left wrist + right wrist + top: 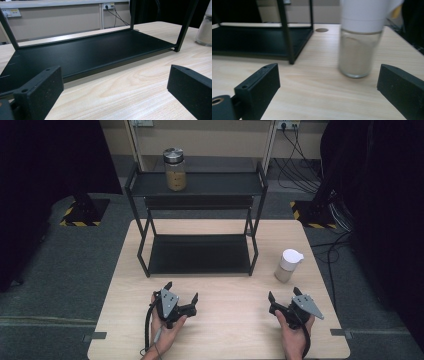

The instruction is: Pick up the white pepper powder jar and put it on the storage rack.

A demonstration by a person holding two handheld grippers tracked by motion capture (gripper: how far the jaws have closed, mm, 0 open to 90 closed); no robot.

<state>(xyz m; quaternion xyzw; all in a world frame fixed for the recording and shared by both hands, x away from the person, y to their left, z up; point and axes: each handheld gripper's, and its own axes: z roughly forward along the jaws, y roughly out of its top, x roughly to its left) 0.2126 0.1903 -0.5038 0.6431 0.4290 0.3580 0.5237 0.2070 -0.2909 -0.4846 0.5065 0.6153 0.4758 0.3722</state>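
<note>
A pale wooden table [225,330] is standing on a grey floor, and a black two-tier metal shelf rack [197,215] is sitting on its far half. On the rack's top shelf, toward the left, a glass jar with a silver metal lid and tan contents [175,169] is standing upright. The rack's bottom shelf [82,53] is lying bare just above the tabletop.

To the right of the rack, apart from its near right leg, a clear glass jar with a white pouring lid and pale powder inside [288,265] is standing upright on the wood.

A person's left hand [167,327] is holding the left gripper [181,295] near the table's near edge, left of centre, with its jaws spread wide apart and gripping nothing. In the left gripper view the jaws are framing bare wood, pointing at the near edge of the bottom shelf, with the white-lidded jar [204,30] showing at the far right edge.

The right hand [295,332] is holding the right gripper [284,296] near the near edge on the right side, its jaws also standing wide apart and empty. In the right gripper view the white-lidded jar [360,40] is standing just beyond the open jaws, slightly right of centre, not touching either one, and the rack's near right leg [287,35] is rising to its left.
</note>
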